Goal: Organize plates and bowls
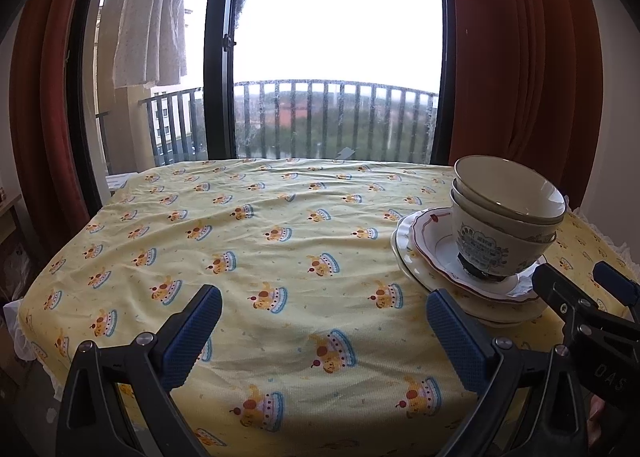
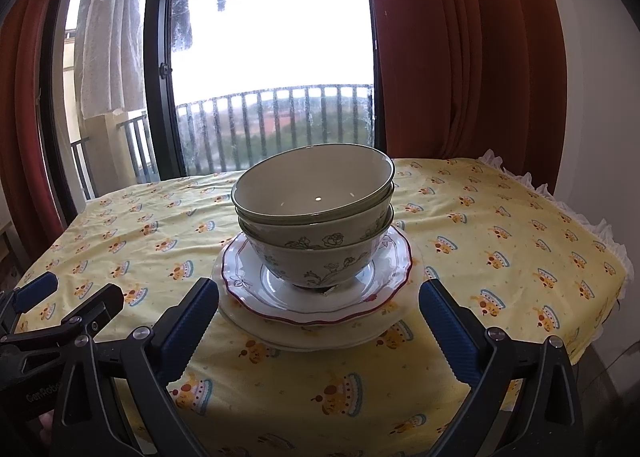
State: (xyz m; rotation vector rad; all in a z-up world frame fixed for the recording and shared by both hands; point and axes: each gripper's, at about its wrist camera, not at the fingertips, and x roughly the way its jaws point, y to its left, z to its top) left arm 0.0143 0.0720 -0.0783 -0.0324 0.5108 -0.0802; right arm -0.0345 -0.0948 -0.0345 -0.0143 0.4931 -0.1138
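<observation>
Nested bowls (image 2: 314, 213) empty, atop stacked plates (image 2: 312, 309); both tongs (image 1: 324, 325) (image 2: 319, 323) released.

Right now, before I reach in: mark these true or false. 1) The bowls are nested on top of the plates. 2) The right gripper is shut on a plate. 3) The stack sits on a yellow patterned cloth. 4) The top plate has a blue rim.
1) True: the bowls sit nested on the plates.
2) False: the right gripper is open, holding nothing, as is the left gripper.
3) True: the yellow cloth lies under the stack.
4) False: its scalloped rim is red.
</observation>
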